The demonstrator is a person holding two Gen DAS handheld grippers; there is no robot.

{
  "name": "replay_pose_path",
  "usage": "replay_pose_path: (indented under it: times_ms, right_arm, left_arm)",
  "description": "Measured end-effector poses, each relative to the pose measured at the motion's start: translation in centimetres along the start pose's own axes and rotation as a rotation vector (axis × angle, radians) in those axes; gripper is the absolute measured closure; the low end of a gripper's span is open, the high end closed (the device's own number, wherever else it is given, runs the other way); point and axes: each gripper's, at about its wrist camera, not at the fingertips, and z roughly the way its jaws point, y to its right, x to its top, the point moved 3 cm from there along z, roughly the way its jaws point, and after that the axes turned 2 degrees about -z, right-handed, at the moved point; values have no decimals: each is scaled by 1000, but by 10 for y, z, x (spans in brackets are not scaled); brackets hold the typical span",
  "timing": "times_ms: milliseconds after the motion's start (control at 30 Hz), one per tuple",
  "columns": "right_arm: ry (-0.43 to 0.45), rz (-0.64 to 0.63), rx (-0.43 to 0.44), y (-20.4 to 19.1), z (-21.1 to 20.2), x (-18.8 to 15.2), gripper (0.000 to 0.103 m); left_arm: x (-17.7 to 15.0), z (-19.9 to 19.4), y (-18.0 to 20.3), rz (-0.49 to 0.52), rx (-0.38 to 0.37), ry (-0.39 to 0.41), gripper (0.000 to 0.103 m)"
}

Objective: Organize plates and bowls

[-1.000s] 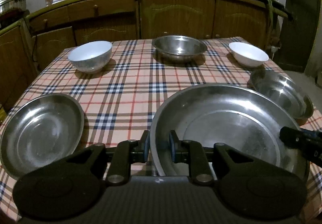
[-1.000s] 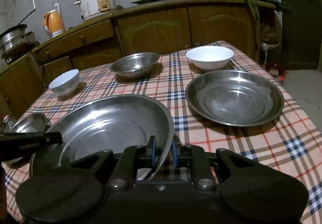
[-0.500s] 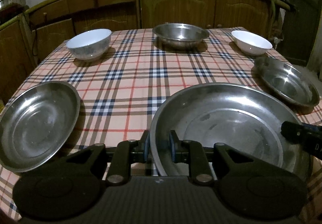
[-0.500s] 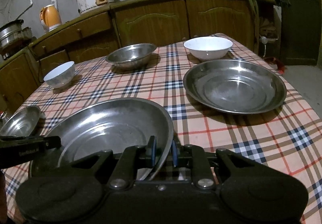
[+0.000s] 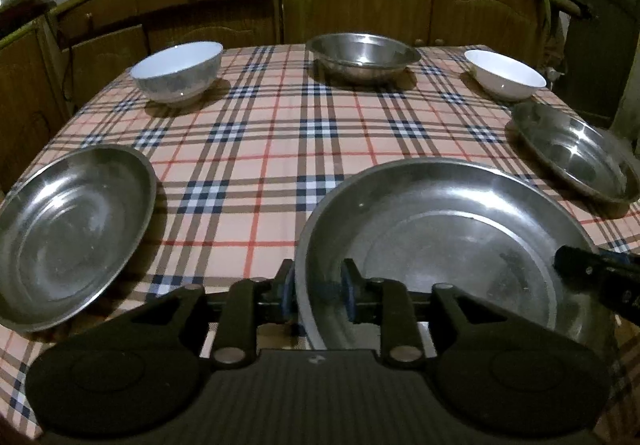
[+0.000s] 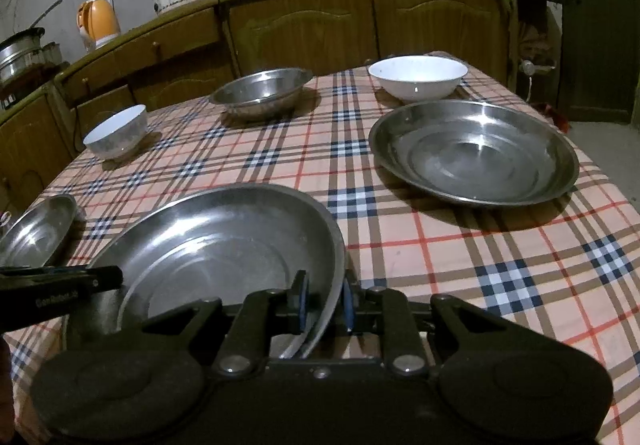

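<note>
Plaid table (image 5: 280, 149), both claws just loosened around big steel plate (image 5: 440, 229) rim

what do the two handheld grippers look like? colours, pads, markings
Both are matte black plastic. The left gripper and right gripper each have two angular linkage arms on silver pivot bolts, ending in narrow fingers faced with blue pads. Round black discs flank a ribbed dark base. Seen side-on, the left one carries small pale lettering, too blurred to read. No cables or sleeves visible.
</note>
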Motion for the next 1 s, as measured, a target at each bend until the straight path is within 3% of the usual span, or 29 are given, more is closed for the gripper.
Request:
replay_pose_path:
  times_ms: [133, 333, 400, 533, 733, 1000]
  right_arm:
    - [13, -5, -25, 0, -2, 1, 73]
    - [51, 18, -77, 7, -12, 8, 63]
    - [61, 26, -69, 7, -15, 11, 61]
    - [88, 22, -29, -4, -24, 17, 43]
    - [92, -21, 44, -34, -30, 24, 33]
    - [67, -83, 110, -75, -29, 24, 32]
  left_arm:
    - [1, -3, -1, 6, 10, 14, 65]
    - [7, -11, -12, -34, 31, 34, 38]
    - [9, -16, -16, -37, 26, 40, 24]
    - [13, -25, -24, -25, 46, 52, 19]
    - [17, -38, -43, -48, 76, 64, 9]
    - [18, -53, -67, -82, 108, 81, 8]
